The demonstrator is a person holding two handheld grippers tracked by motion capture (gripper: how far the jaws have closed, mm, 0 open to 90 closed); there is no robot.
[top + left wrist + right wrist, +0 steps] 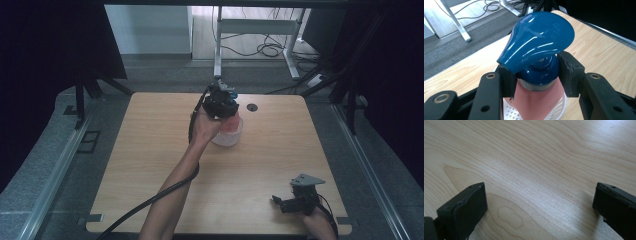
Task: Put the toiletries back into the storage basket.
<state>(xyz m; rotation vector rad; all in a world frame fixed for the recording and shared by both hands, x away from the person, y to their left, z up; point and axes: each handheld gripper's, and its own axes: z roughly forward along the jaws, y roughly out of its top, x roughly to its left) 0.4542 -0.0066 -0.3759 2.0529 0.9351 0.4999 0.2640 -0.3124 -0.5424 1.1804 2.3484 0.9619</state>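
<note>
one left claw [536, 75] clamps one blue-capped bottle [537, 45]; one right claw [539, 202] gapes empty

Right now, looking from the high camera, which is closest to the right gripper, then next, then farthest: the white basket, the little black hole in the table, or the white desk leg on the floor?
From the right gripper:
1. White basket, mid-table, under the left gripper.
2. Black hole, near the table's far edge.
3. White desk leg, on the floor beyond the table.

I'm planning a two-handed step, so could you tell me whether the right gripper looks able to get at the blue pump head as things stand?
Probably yes: the right gripper is open over bare table, nothing between. The left gripper clamps the pump's collar; the pump head stays exposed.
</note>
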